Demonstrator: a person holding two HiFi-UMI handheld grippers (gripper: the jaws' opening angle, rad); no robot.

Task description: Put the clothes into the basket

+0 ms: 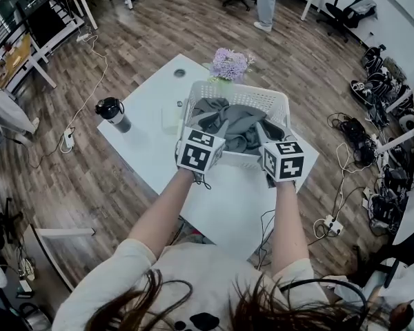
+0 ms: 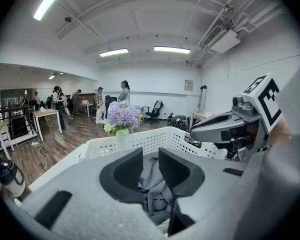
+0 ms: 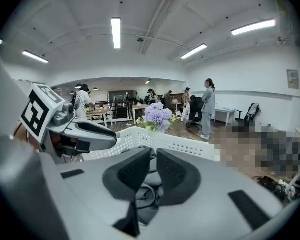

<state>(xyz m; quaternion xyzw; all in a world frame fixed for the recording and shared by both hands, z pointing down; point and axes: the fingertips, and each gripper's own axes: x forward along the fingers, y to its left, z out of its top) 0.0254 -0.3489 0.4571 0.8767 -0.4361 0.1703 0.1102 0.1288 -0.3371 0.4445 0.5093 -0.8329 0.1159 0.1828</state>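
A white perforated basket (image 1: 238,88) stands on the white table (image 1: 141,126) and holds a heap of grey clothes (image 1: 238,126). Both grippers sit at the basket's near rim, their marker cubes side by side, left (image 1: 199,152) and right (image 1: 284,161). In the left gripper view my left gripper (image 2: 150,158) reaches over the basket with its pads a little apart. Grey cloth (image 2: 151,181) shows through the gap, lying below; I see no pad pressing on it. My right gripper (image 3: 153,159) has its pads almost together, with the clothes (image 3: 147,196) underneath.
A vase of purple flowers (image 1: 229,65) stands right behind the basket. A black flask (image 1: 112,112) sits at the table's left corner. Cables and a power strip (image 1: 331,223) lie on the wood floor to the right. People, desks and chairs are far back.
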